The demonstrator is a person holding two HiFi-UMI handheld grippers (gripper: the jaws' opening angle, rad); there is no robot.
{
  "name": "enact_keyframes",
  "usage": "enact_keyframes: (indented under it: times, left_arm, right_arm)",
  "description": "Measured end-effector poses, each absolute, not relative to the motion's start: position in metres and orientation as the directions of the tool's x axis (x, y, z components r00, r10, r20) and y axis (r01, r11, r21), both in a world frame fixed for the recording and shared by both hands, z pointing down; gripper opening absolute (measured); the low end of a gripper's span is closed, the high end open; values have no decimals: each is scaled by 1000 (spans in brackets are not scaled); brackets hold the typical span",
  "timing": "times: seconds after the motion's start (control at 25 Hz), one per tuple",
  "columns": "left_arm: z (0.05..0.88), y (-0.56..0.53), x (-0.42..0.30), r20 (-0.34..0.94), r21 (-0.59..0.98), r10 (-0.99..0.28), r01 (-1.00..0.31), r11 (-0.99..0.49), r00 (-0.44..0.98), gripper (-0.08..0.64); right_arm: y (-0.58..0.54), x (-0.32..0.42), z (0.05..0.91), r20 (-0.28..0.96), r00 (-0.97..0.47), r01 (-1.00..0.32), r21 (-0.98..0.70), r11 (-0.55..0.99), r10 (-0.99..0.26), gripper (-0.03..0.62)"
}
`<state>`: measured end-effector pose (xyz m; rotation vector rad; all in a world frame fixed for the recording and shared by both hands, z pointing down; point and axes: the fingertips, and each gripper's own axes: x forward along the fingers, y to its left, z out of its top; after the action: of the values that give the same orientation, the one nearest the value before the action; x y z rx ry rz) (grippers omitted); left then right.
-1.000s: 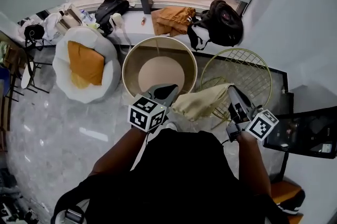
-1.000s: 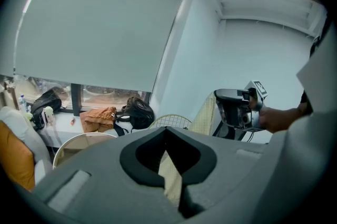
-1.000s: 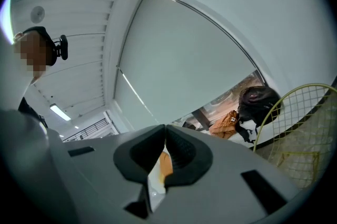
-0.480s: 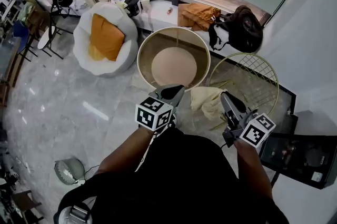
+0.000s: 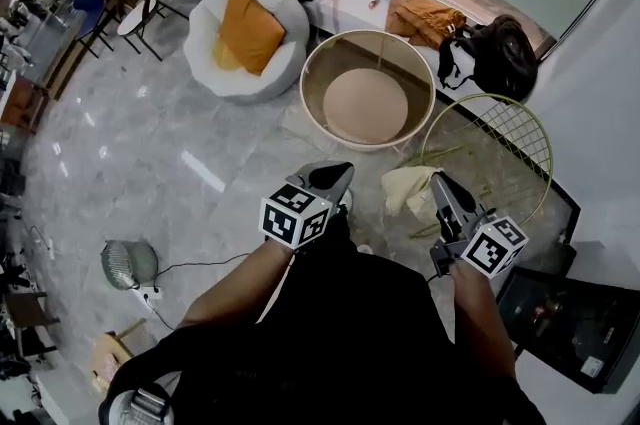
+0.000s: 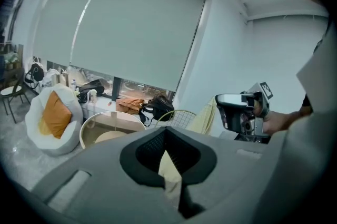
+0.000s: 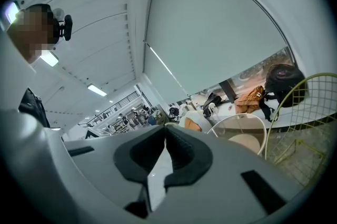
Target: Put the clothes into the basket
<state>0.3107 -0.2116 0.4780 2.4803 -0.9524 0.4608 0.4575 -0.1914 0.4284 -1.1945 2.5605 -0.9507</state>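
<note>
**Clear ground.** A grey polished stone floor (image 5: 150,143) lies open to the left. A small round fan (image 5: 128,263) with a trailing cord is the only thing near on that side. To the right the room narrows. A wire basket (image 5: 488,128) stands against the wall corner, and a round tub (image 5: 325,63) sits just beside it.

**Task item.** The cloth (image 5: 408,189) is pale yellow, soft and bunched. It hangs over the floor just short of the wire basket's near rim, not inside it.

**Left gripper (image 5: 335,177).** The jaws are closed. Its own view shows a strip of the pale yellow cloth pinched between the pads.

**Right gripper (image 5: 440,185).** The jaws are closed, with a pale strip between the pads. From the head view the cloth gathers at its tip.

**Seen in one view only.**
- Head view: the fan and a white round chair (image 5: 215,13) holding an orange cushion (image 5: 245,28).
- Left gripper view: a large grey roller blind (image 6: 131,33).
- Right gripper view: ceiling strip lights (image 7: 97,90).

**Materials.**
- The wire basket is a thin yellow-green grid.
- The tub is smooth-walled and beige.
- A black backpack (image 5: 505,53) and an orange garment (image 5: 425,18) lie on the window ledge.
</note>
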Motion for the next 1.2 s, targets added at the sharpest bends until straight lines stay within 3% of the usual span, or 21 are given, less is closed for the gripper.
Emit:
enact_keyframes:
  times: [0.28,0.68,1.2]
  left_arm:
    - [480,-158,257,474,251,-628,-779,-575,617,0]
    - [470,-132,157,438,269,-747,-865,-423,501,0]
    - [478,-78,-100,446,277,-865,-955,-108,227,0]
  right_arm:
    - [-162,409,434,92,-764,-544,-623,562,-639,25]
    - [-151,278,412,68,-915,-365,-556,747,-397,25]
    - [-153,51,417,97,-967,-246,-572,783,-234,25]
